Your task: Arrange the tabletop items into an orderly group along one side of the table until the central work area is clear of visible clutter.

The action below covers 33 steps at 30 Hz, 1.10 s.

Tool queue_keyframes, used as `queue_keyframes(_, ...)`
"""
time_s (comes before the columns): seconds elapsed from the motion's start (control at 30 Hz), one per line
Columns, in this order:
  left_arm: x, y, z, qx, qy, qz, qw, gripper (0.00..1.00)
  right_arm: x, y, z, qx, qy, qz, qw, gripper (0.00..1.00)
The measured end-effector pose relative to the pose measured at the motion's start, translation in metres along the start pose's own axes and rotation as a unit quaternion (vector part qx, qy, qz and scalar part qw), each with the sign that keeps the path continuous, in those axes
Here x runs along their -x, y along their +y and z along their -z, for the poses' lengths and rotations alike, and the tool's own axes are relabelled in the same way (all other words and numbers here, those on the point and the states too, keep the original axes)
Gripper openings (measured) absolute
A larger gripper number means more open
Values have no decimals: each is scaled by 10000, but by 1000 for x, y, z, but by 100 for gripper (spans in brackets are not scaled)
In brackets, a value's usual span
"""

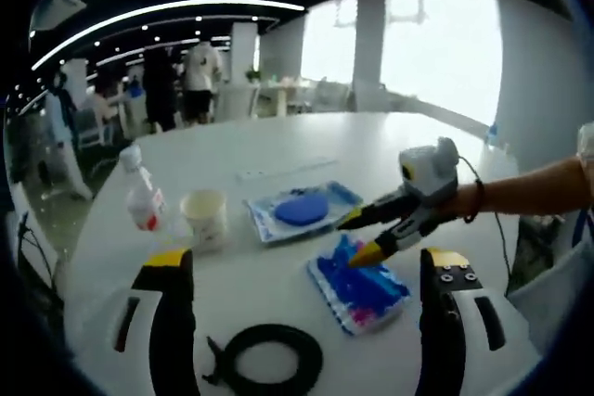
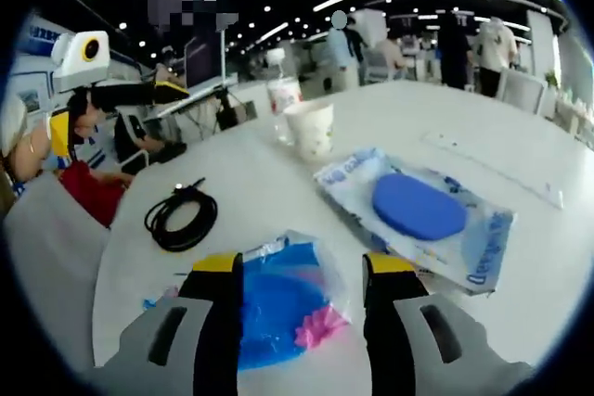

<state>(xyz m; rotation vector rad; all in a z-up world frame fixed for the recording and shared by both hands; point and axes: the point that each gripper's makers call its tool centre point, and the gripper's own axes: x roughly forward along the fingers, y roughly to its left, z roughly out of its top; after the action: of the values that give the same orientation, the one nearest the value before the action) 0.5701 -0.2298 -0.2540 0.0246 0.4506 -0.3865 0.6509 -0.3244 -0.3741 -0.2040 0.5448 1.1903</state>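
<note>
A blue and pink packet [image 1: 360, 292] lies on the white round table [image 1: 306, 141]. My right gripper [image 1: 358, 236] reaches in from the right, open, with its lower tip at the packet's near edge. In the right gripper view the same packet [image 2: 278, 308] lies between my open right gripper's [image 2: 304, 266] jaws. A clear packet with a blue disc [image 1: 301, 210] [image 2: 419, 207] lies just beyond. My left gripper [image 1: 306, 261] is open over bare table, with a black cable coil [image 1: 269, 359] between its jaws. A paper cup [image 1: 204, 216] [image 2: 309, 129] and a plastic bottle [image 1: 143, 198] [image 2: 283, 92] stand together.
A long clear strip [image 1: 283, 172] lies further out on the table. In the right gripper view the cable coil [image 2: 181, 220] lies near the table's edge, with my left gripper [image 2: 169, 95] and a person's arm behind it. People, chairs and tables stand in the background.
</note>
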Motion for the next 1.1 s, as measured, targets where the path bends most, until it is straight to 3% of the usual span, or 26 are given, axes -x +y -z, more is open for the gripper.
queue_keyframes(0.23,14,5,16,-94,192,-68,9997,96,-6,1,7,72,16,51,10000,41)
queue_keyframes(0.3,17,5,17,24,151,-40,9999,96,-6,-6,18,186,256,218,9993,39)
queue_keyframes(0.4,20,5,18,87,116,-60,9999,95,-8,-7,16,-43,73,302,9995,38)
queue_keyframes(0.53,23,9,24,165,135,-126,9997,94,-9,-7,19,159,40,357,9992,35)
queue_keyframes(0.6,24,10,26,191,148,-125,9996,93,-9,-6,19,142,37,372,9992,29)
queue_keyframes(0.8,28,14,28,257,122,-192,9994,91,-5,-3,17,166,-13,466,9988,22)
queue_keyframes(0.97,29,18,31,325,151,-263,9990,91,-1,-7,15,82,-96,561,9983,8)
queue_keyframes(1.1,28,18,33,369,157,-255,9989,89,-2,-8,15,-5,-91,573,9983,4)
